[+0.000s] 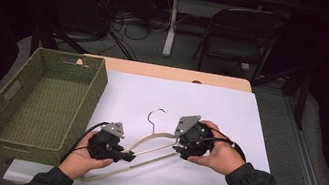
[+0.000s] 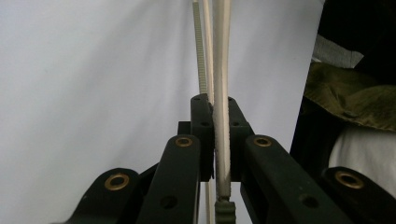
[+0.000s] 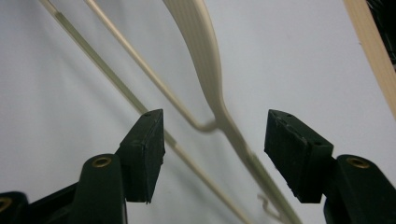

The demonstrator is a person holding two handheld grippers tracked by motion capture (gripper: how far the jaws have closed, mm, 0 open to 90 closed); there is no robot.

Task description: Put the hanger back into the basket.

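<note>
1. While the cream hanger [image 1: 154, 144] lay at lower centre of the high view on the white table cover [image 1: 230, 113], the left gripper [image 1: 127, 156] had its jaws clamped on one arm of it.
2. Right gripper [image 1: 177, 148]: jaws spread wide, straddling the other arm near the neck, not touching.
3. Green woven basket [image 1: 84, 104], left of frame: nothing visible inside.
4. Judged progress: early; the hanger was half-secured, with the second grasp and any transfer outstanding.

Basket [image 1: 44, 103]: on the table's [image 1: 233, 96] left side.
Hanger [image 1: 154, 144]: right of it.
Chair [image 1: 240, 37]: behind the table.
</note>
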